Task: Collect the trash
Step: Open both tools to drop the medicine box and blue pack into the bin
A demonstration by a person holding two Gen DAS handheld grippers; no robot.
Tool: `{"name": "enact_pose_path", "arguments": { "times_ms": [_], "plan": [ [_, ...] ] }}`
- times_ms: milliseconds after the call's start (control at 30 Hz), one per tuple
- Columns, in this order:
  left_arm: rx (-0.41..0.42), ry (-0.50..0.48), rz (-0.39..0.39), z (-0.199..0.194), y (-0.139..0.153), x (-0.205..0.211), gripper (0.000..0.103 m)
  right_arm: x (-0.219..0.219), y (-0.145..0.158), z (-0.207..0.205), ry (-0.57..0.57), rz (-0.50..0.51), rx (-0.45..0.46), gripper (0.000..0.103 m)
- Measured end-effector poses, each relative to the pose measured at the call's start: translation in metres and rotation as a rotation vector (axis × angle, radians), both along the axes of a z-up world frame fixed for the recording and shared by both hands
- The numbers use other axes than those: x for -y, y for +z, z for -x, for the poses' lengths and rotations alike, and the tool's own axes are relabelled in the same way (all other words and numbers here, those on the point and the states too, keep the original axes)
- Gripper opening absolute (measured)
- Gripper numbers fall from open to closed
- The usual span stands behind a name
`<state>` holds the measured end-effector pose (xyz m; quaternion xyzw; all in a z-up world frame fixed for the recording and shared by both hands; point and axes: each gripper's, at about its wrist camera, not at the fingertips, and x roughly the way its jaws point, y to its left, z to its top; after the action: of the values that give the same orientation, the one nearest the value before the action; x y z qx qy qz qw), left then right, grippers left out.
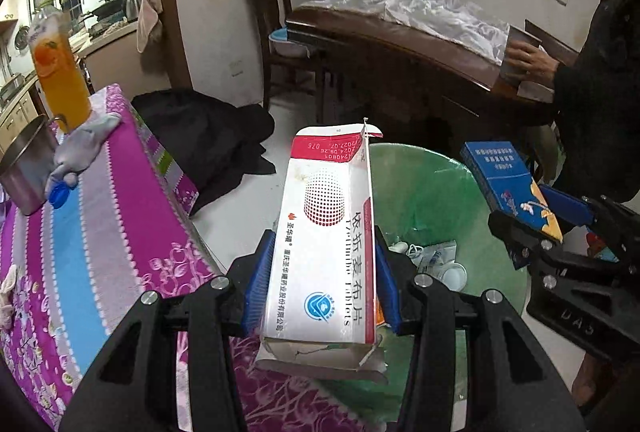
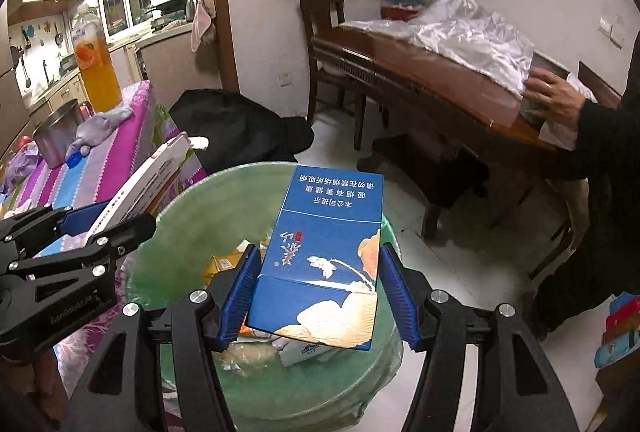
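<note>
My left gripper [image 1: 324, 280] is shut on a white and red tablet box [image 1: 328, 232], held over the near rim of a green trash bin [image 1: 424, 192]. My right gripper [image 2: 316, 288] is shut on a blue cigarette box [image 2: 328, 248], held above the bin [image 2: 192, 232], which holds several scraps. The blue box also shows at the right of the left wrist view [image 1: 508, 184], and the tablet box at the left of the right wrist view [image 2: 148, 184].
A table with a purple striped cloth [image 1: 92, 232] stands left of the bin, carrying an orange drink bottle [image 1: 60, 72], a metal pot [image 1: 28, 164] and a grey cloth [image 1: 80, 144]. A black garment [image 1: 208, 140] lies behind. A person's hand [image 2: 556, 92] rests on a wooden table [image 2: 440, 80].
</note>
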<state>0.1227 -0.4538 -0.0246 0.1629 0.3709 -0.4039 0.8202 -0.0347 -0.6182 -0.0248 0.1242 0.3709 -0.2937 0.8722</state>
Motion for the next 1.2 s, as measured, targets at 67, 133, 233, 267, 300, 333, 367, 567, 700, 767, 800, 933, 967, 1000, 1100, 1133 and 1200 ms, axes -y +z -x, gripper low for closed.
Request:
{"name": "enact_pose_path", "arguments": {
  "times_ms": [67, 133, 233, 267, 300, 333, 367, 567, 700, 767, 800, 933, 967, 1000, 1100, 1133, 1200],
  "plan": [
    [-0.002, 0.002, -0.012, -0.003, -0.003, 0.004, 0.044, 0.005, -0.006, -0.002, -0.003, -0.010, -0.006, 0.061],
    [-0.006, 0.010, -0.023, -0.007, -0.006, 0.006, 0.044, 0.008, -0.009, 0.000, -0.007, -0.017, -0.010, 0.061],
    [-0.020, 0.031, -0.036, -0.016, -0.011, 0.006, 0.044, 0.013, -0.013, -0.001, -0.010, -0.024, -0.014, 0.061],
    [-0.026, 0.033, -0.041, -0.018, -0.013, 0.008, 0.044, 0.013, -0.014, -0.001, -0.009, -0.028, -0.014, 0.061],
    [-0.027, 0.034, -0.044, -0.019, -0.014, 0.009, 0.044, 0.014, -0.014, -0.001, -0.008, -0.031, -0.012, 0.061],
    [-0.027, 0.032, -0.047, -0.019, -0.015, 0.010, 0.044, 0.014, -0.015, -0.001, -0.008, -0.032, -0.011, 0.061],
    [-0.027, 0.030, -0.048, -0.018, -0.015, 0.011, 0.044, 0.014, -0.015, -0.001, -0.008, -0.032, -0.010, 0.061],
    [-0.020, 0.024, -0.054, -0.015, -0.015, 0.016, 0.044, 0.015, -0.016, -0.002, -0.008, -0.038, -0.010, 0.061],
    [-0.018, 0.026, -0.060, -0.014, -0.017, 0.017, 0.044, 0.016, -0.019, -0.003, -0.007, -0.042, -0.011, 0.061],
    [-0.019, 0.027, -0.062, -0.013, -0.018, 0.017, 0.044, 0.016, -0.018, -0.004, -0.007, -0.041, -0.008, 0.061],
    [-0.019, 0.027, -0.062, -0.013, -0.018, 0.018, 0.044, 0.015, -0.019, -0.004, -0.008, -0.041, -0.008, 0.061],
    [-0.022, 0.029, -0.063, -0.014, -0.020, 0.017, 0.044, 0.014, -0.020, -0.005, -0.006, -0.044, -0.010, 0.061],
    [-0.021, 0.029, -0.065, -0.013, -0.020, 0.017, 0.045, 0.014, -0.020, -0.005, -0.004, -0.045, -0.011, 0.061],
    [-0.020, 0.029, -0.066, -0.014, -0.021, 0.017, 0.046, 0.013, -0.020, -0.006, -0.004, -0.044, -0.012, 0.061],
    [-0.011, 0.031, -0.088, -0.014, -0.023, 0.020, 0.056, 0.014, -0.019, -0.004, -0.010, -0.044, 0.000, 0.068],
    [-0.005, 0.029, -0.091, -0.013, -0.023, 0.021, 0.062, 0.014, -0.018, -0.003, -0.013, -0.043, 0.008, 0.069],
    [0.013, 0.035, -0.091, -0.011, -0.022, 0.021, 0.075, 0.015, -0.015, 0.000, -0.016, -0.044, 0.023, 0.069]
  ]
}}
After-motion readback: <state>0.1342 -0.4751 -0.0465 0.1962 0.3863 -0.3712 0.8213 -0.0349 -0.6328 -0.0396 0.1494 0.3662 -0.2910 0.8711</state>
